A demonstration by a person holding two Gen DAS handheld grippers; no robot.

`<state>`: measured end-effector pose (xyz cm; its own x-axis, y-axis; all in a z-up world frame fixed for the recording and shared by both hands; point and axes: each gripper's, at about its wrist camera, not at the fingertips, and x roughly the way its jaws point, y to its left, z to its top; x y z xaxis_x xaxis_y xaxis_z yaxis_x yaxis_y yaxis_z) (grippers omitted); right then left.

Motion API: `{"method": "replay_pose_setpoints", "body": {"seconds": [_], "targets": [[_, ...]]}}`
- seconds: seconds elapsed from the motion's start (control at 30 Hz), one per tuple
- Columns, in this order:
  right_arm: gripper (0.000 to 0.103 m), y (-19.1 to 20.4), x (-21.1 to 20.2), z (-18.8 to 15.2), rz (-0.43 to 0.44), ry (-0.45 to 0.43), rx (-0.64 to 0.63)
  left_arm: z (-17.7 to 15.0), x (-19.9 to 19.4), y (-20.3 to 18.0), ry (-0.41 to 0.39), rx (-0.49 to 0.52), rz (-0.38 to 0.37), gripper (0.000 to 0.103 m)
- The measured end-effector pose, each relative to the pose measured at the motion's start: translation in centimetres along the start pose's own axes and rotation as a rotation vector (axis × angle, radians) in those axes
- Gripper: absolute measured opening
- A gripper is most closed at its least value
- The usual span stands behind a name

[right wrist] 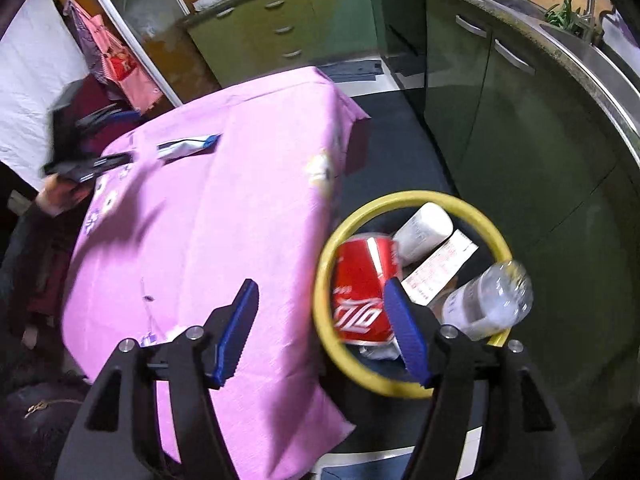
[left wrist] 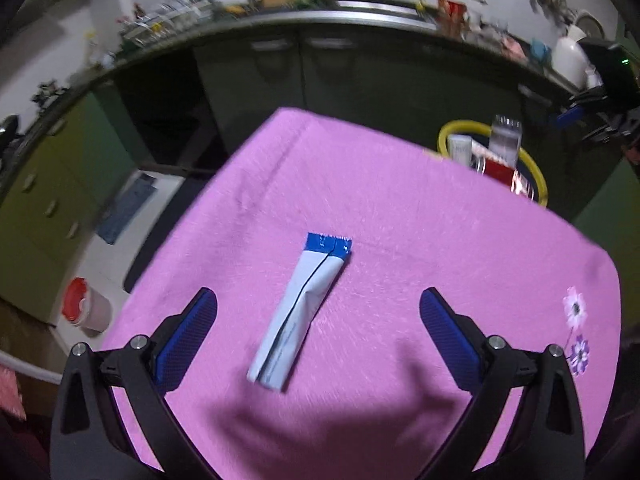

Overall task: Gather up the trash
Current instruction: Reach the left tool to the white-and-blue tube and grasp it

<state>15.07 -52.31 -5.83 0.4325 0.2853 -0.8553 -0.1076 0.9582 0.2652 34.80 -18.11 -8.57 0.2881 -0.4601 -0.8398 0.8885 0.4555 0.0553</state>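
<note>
Between our left gripper's [left wrist: 318, 304] open jaws, a little ahead of the blue pads [left wrist: 188, 340], lay the last piece of trash on the table: a flat white sachet [left wrist: 298, 312] with a blue sealed end. It lay along the direction the gripper pointed, blue end far from us, and nothing touched it.

We judged the sachet to be very light, thin and soft, probably empty or almost empty. Its foil-like skin looked smooth, so it could slip, and it lay flat on the cloth with little edge to catch. We thought the best hold was across the middle of its narrow width, where a raised fold ran along it; the pads would need to go down to the cloth on both sides and pinch the sachet so that it buckled up.

Our right gripper [right wrist: 320, 312] was also open with nothing between its jaws. Just below and ahead of it stood the yellow-rimmed bin [right wrist: 324, 280], which already held a red can [right wrist: 360, 280], a clear bottle [right wrist: 488, 300], a white tube [right wrist: 424, 228] and a receipt [right wrist: 440, 264].

The pink cloth [left wrist: 400, 220] was soft and a bit fuzzy, with flowers embroidered near the right pad. It could wrinkle or be pinched together with the sachet. Around the table was a kitchen with green cabinets [right wrist: 280, 28] and a crowded counter [left wrist: 360, 16].
</note>
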Motion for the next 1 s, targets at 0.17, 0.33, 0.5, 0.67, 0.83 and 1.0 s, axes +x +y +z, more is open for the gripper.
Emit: {"method": "replay_pose_setpoints", "body": {"seconds": [0.17, 0.33, 0.5, 0.67, 0.83, 1.0], "targets": [[0.065, 0.9, -1.1, -1.6, 0.014, -0.015, 0.026, -0.1, 3.7, 0.5, 0.084, 0.026, -0.054, 0.097], [0.065, 1.7, -1.3, -2.0, 0.003, -0.004, 0.023, -0.5, 5.3, 0.8, 0.109, 0.018, -0.068, 0.097], [0.065, 2.0, 0.2, -1.2, 0.018, 0.009, 0.012, -1.0, 5.9, 1.2, 0.12, -0.025, -0.104, 0.084], [0.066, 2.6, 1.3, -0.9, 0.027, 0.03, 0.0, -1.2, 5.4, 1.9, 0.107, -0.057, -0.08, 0.067], [0.068, 3.0, 1.5, -0.9, 0.03, 0.033, -0.006, -1.3, 5.0, 1.8, 0.112, -0.044, -0.022, 0.048], [0.068, 3.2, 1.5, -1.0, 0.033, 0.033, -0.008, -1.3, 4.5, 0.6, 0.111, -0.02, 0.019, 0.029]]}}
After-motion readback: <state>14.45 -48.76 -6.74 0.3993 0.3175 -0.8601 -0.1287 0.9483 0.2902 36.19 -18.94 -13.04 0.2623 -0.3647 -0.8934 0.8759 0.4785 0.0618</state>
